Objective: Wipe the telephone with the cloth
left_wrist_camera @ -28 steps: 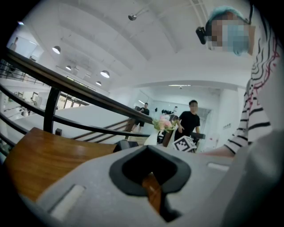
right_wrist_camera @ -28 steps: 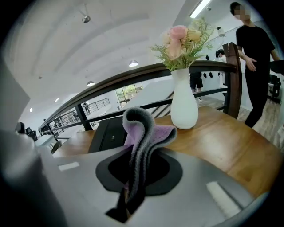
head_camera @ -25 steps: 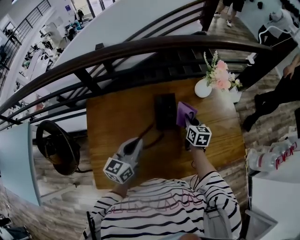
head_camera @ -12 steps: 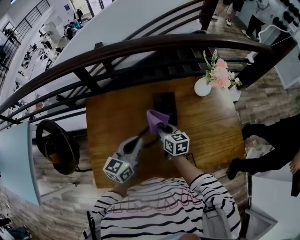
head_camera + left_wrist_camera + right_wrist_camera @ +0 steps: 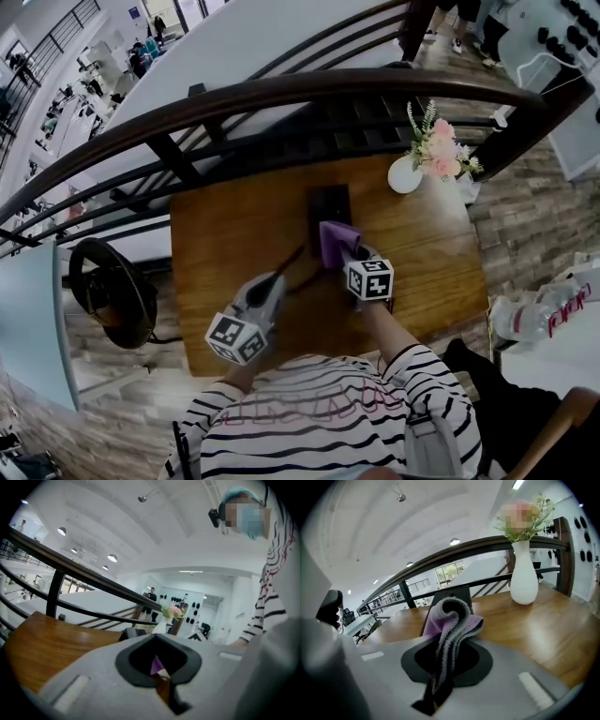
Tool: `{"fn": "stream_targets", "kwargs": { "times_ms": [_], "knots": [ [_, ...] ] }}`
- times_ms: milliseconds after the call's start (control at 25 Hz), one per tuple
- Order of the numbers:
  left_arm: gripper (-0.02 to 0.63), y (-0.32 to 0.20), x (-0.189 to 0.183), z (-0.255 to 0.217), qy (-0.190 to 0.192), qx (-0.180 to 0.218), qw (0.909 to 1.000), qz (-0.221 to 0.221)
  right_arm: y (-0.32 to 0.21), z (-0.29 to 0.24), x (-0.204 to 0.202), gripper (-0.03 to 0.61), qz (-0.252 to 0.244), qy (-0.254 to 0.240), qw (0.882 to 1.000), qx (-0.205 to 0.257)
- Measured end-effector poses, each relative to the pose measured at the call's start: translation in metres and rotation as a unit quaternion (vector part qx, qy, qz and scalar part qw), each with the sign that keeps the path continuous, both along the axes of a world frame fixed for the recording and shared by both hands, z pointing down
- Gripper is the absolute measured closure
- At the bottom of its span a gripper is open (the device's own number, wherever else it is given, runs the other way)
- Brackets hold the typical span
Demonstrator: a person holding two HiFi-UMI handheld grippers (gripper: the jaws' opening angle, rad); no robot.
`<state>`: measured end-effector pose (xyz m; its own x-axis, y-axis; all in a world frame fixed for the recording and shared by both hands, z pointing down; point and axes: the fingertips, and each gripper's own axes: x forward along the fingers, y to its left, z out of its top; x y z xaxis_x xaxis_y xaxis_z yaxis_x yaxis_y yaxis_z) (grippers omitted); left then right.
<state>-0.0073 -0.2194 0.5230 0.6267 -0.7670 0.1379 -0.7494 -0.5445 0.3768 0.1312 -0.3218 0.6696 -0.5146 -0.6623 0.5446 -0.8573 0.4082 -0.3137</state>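
Note:
The black telephone (image 5: 330, 208) lies at the middle back of the wooden table (image 5: 225, 234); it also shows as a dark block (image 5: 459, 593) ahead of my right gripper and low ahead (image 5: 133, 633) of my left. My right gripper (image 5: 351, 253) is shut on the purple cloth (image 5: 338, 242), which bunches up over its jaws (image 5: 452, 616) and rests on the telephone's near end. My left gripper (image 5: 281, 277) hovers near the table's front left, jaws together (image 5: 161, 667). A dark slim shape and a curled cord (image 5: 309, 279) lie at its tip; whether it holds them I cannot tell.
A white vase of pink flowers (image 5: 406, 174) stands at the table's back right (image 5: 523, 578). A dark curved railing (image 5: 281, 94) runs right behind the table. A black round seat (image 5: 112, 292) sits off the left edge, a white counter with bottles (image 5: 539, 319) to the right.
My right gripper carried the cloth from the telephone's right side across to its left near corner, then back to the middle of its near end. The left gripper stayed put.

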Motion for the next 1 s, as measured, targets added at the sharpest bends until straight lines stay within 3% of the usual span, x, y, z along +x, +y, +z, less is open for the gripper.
{"fn": "stream_targets", "kwargs": {
  "times_ms": [480,720,1000],
  "knots": [
    [0.611,-0.002,0.005,0.002,0.003,-0.004,1.0,0.007,-0.005,0.006,0.076,0.545,0.076,0.028,0.997,-0.003],
    [0.611,-0.001,0.005,-0.003,0.005,-0.001,0.9999,0.009,0.003,-0.018,0.072,0.545,0.095,-0.01,0.995,0.014],
    [0.611,0.012,-0.008,-0.013,0.007,0.015,0.9998,0.01,0.032,-0.077,0.06,0.545,0.133,-0.074,0.986,0.069]
  ]
}}
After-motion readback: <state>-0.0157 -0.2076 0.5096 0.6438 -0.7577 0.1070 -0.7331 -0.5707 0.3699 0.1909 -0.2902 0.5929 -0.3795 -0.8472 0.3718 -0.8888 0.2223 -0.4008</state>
